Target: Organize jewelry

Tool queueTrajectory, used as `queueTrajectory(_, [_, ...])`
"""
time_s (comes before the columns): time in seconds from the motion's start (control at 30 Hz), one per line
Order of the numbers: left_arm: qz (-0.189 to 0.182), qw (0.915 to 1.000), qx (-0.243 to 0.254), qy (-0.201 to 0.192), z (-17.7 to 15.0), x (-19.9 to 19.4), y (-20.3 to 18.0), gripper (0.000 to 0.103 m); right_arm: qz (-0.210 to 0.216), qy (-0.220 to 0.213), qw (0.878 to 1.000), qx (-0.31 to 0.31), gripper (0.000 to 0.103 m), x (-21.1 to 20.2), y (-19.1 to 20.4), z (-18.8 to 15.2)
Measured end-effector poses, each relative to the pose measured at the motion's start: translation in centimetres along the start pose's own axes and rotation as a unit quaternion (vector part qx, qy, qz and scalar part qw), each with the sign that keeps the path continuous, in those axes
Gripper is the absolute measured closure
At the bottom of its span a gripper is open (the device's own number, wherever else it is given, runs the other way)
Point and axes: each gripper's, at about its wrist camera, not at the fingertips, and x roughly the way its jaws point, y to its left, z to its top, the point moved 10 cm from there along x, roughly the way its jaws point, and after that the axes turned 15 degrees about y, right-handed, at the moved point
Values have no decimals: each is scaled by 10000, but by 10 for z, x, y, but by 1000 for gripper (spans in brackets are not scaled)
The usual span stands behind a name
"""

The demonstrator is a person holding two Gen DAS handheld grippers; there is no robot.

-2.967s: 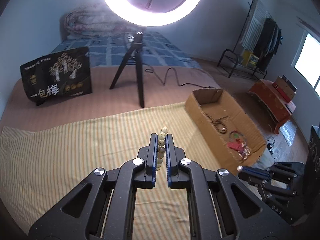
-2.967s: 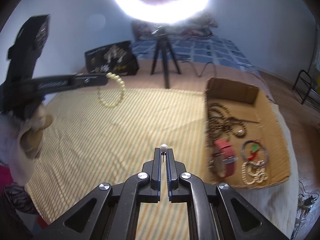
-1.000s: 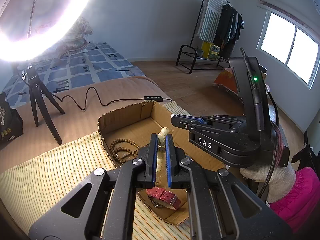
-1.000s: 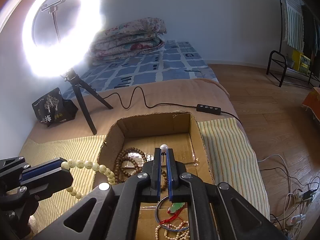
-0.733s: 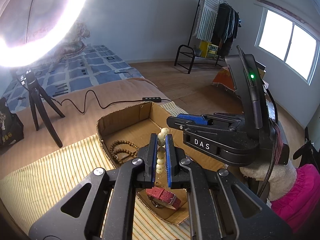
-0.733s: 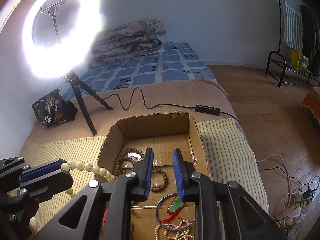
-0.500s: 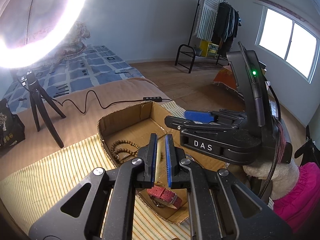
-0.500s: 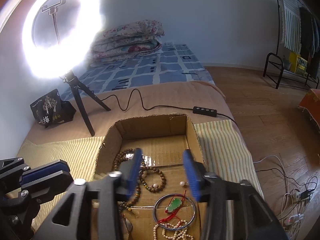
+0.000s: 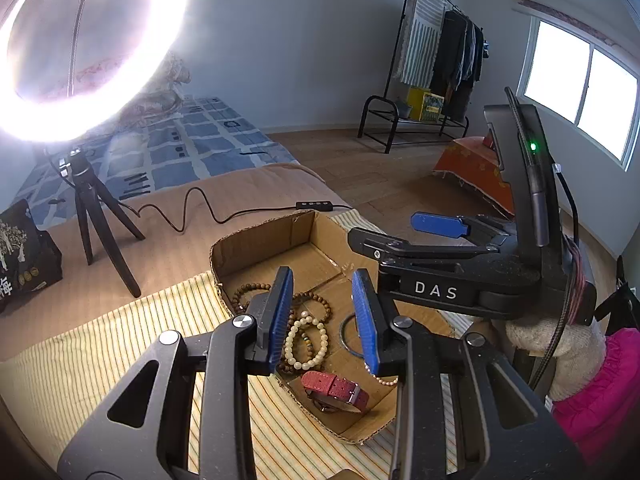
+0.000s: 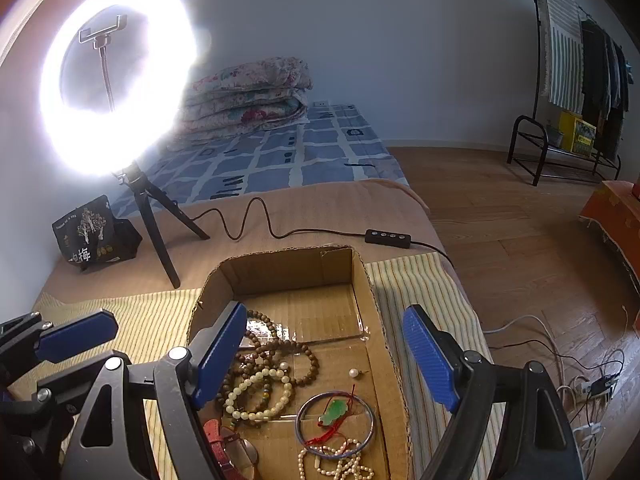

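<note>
A shallow cardboard box (image 9: 256, 242) (image 10: 280, 268) sits on a striped yellow cloth on the bed. Inside lie a cream bead bracelet (image 9: 305, 342) (image 10: 256, 394), brown wooden bead strings (image 10: 292, 354), a red watch strap (image 9: 334, 387), a ring bangle with a green pendant (image 10: 338, 410), a pearl strand (image 10: 340, 466) and a single pearl stud (image 10: 353, 373). My left gripper (image 9: 324, 318) is open and empty above the box. My right gripper (image 10: 326, 356) is wide open and empty over the box; it also shows in the left wrist view (image 9: 394, 236).
A lit ring light on a black tripod (image 10: 156, 216) stands behind the box, its cable and remote (image 10: 387, 238) trailing right. A black snack bag (image 10: 94, 234) lies far left. Folded quilts (image 10: 248, 96) and a clothes rack (image 10: 580, 80) stand farther off.
My left gripper opened and the cream bracelet dropped into the box. My right gripper opened wide and the pearl stud it held now lies in the box.
</note>
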Motion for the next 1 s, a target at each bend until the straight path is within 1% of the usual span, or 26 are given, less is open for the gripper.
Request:
queueTrajectory(0.3, [141, 9998, 85, -128, -2, -29, -4, 73, -27, -66, 9999, 109, 21, -23, -5, -9])
queueTrajectory(0.57, [189, 9993, 137, -296, -7, -70, -8, 72, -71, -149, 9997, 164, 20, -52, 1, -20])
queueTrajectory(0.63, [177, 9990, 162, -373, -9, -85, -11, 66, -92, -173, 9997, 133, 19, -61, 6, -23])
queueTrajectory(0.67, [179, 9989, 166, -406, -9, -89, -11, 60, -89, -194, 9997, 117, 18, -66, 9, -25])
queueTrajectory(0.7, [172, 9986, 175, -469, -11, -97, -12, 59, -87, -202, 9997, 105, 18, -69, 12, -27])
queueTrajectory(0.93, [215, 9978, 178, -594, -24, -132, -13, 59, -122, -265, 9996, 62, 15, -96, 31, -39])
queueTrajectory(1.0, [253, 9977, 186, -608, -28, -140, -11, 59, -142, -262, 9995, 68, 13, -102, 35, -44])
